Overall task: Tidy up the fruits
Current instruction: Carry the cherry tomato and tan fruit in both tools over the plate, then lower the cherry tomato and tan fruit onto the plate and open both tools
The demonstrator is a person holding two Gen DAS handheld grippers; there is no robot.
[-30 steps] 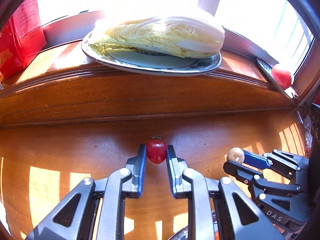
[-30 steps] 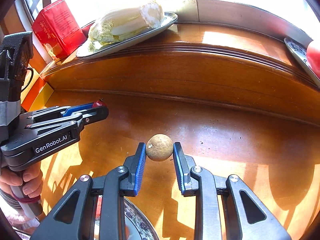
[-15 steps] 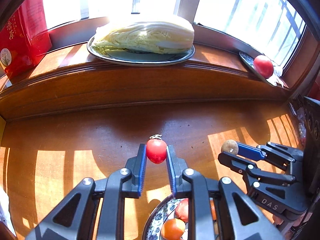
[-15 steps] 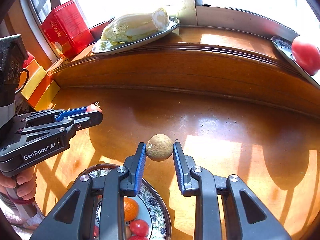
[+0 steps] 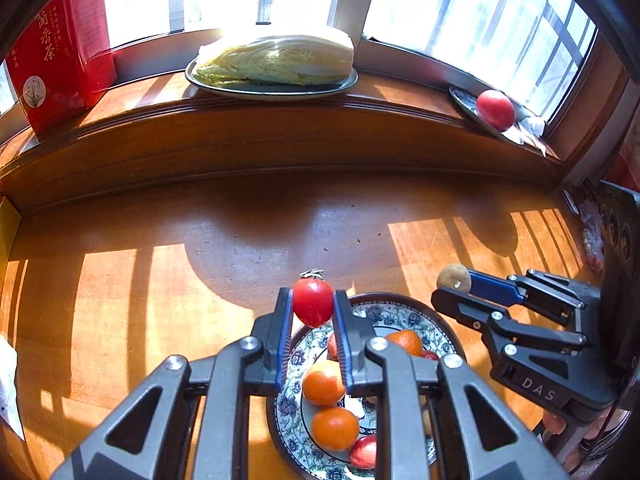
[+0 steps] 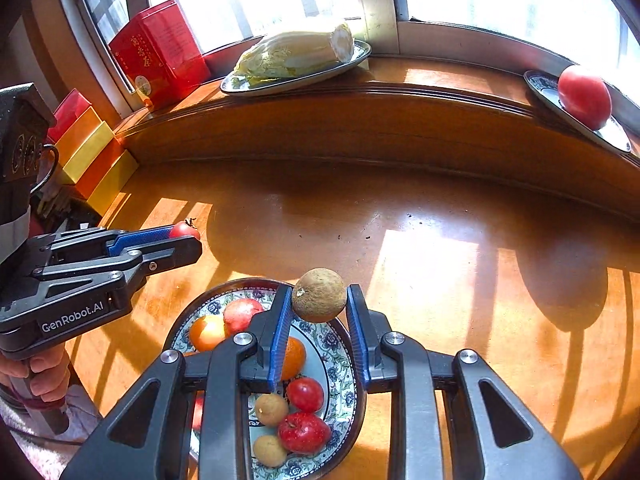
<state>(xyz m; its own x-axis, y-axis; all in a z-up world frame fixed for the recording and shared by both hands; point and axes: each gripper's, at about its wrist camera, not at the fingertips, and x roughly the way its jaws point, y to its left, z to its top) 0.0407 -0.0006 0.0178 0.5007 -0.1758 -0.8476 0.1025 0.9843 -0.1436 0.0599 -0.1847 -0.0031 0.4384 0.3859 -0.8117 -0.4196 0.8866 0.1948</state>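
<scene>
red tomato point(image 5: 313, 307) pinched in left gripper point(image 5: 310, 312); brown longan point(image 6: 319, 295) pinched in right gripper point(image 6: 318, 312), above plate point(image 6: 344, 364).

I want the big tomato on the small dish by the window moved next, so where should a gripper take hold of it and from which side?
Grip the big tomato across its widest middle, coming down from above on the room side. It is round and sits against the small dish, which tilts up toward the window frame, so a low or rear approach looks blocked. Both grippers are full now.
</scene>
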